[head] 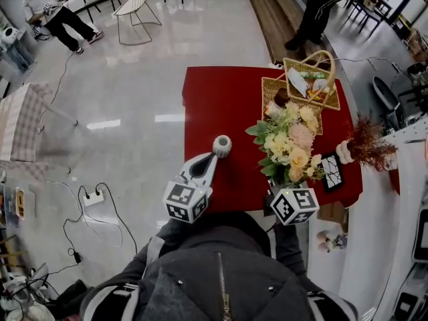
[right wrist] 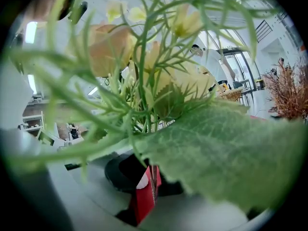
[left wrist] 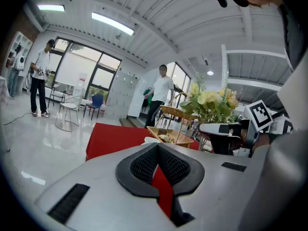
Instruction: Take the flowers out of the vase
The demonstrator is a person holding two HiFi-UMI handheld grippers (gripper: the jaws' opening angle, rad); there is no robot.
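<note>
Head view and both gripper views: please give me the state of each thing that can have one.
left tongs: shut, nothing between them, tips close to the vase.
right tongs: shut on the flower stems.
flowers: out of the vase, held above the red table.
vase: upright, empty, standing on the red table.
basket: upright, with things inside.

A wire chair (head: 137, 9) stands on the glossy pale floor (head: 134, 85).

Red-clothed table (head: 214, 105) and its load.
On it: small grey vase (head: 222, 146) near centre, two wicker baskets (head: 314, 82) far right, black-framed card (head: 332, 171) near right.
</note>
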